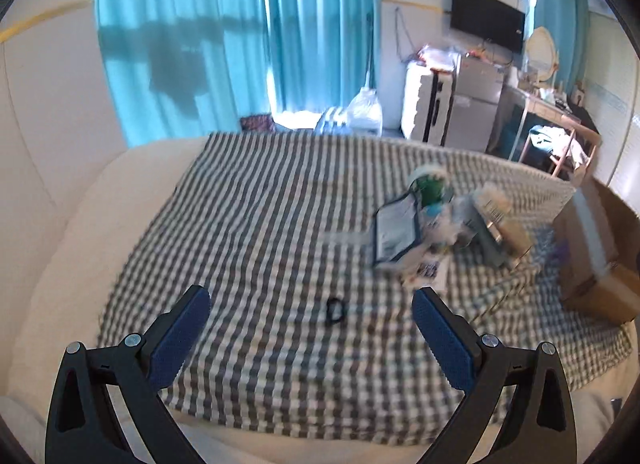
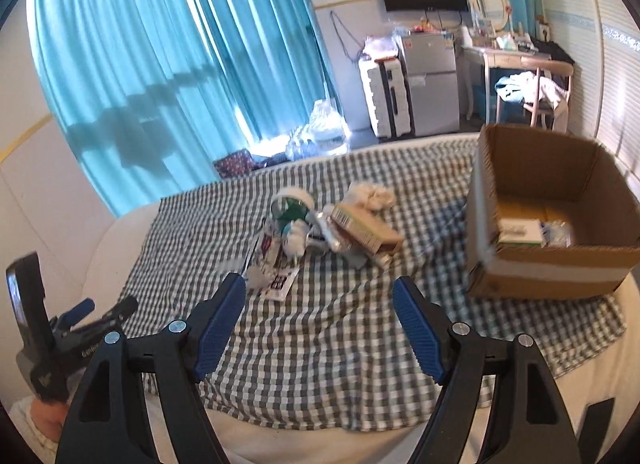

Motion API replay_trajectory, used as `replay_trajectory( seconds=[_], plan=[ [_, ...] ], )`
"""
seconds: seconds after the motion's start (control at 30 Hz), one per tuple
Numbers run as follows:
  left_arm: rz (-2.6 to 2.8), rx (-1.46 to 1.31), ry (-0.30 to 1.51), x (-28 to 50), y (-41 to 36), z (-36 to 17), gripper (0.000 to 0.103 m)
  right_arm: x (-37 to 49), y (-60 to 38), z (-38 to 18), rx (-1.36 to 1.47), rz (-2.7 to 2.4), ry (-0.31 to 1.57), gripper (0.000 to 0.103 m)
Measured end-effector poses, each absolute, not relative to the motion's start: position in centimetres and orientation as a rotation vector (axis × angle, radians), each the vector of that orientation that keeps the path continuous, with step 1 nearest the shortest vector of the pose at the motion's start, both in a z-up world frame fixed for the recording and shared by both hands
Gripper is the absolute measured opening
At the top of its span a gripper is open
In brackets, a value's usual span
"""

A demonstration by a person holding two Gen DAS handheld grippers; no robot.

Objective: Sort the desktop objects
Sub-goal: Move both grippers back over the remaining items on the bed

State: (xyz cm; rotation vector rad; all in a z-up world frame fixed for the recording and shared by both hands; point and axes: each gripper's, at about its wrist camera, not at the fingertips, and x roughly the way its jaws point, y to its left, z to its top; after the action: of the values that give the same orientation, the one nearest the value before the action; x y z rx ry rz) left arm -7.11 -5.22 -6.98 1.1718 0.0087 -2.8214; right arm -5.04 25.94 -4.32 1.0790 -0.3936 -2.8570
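Note:
A pile of small objects point(image 2: 320, 232) lies on a checked cloth point(image 2: 320, 344): a green and white round item point(image 2: 290, 206), a brown carton point(image 2: 368, 230), crumpled white tissue point(image 2: 370, 194) and printed packets point(image 2: 276, 280). The pile also shows blurred in the left wrist view point(image 1: 440, 220), with a small black ring point(image 1: 335, 310) nearer. An open cardboard box point(image 2: 548, 268) at the right holds a few items. My left gripper point(image 1: 310, 304) is open and empty above the cloth. My right gripper point(image 2: 319, 292) is open and empty, short of the pile.
The cloth covers a cream bed point(image 1: 80, 244). The left hand-held gripper body point(image 2: 60, 336) shows at the lower left of the right wrist view. Behind are blue curtains point(image 2: 160, 64), a suitcase point(image 2: 384, 96), a small fridge point(image 2: 432, 80) and a desk with chair point(image 2: 532, 80).

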Motion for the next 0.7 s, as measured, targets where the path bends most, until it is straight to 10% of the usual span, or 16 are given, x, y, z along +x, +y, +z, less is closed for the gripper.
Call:
replay_trajectory(
  seconds=[0.7],
  plan=[
    [-2.702,1.444,0.016,-14.4,-4.4,-20.0,0.103,-11.9,21.3,-14.5,1.428,-2.695,-0.198,0.076]
  ],
)
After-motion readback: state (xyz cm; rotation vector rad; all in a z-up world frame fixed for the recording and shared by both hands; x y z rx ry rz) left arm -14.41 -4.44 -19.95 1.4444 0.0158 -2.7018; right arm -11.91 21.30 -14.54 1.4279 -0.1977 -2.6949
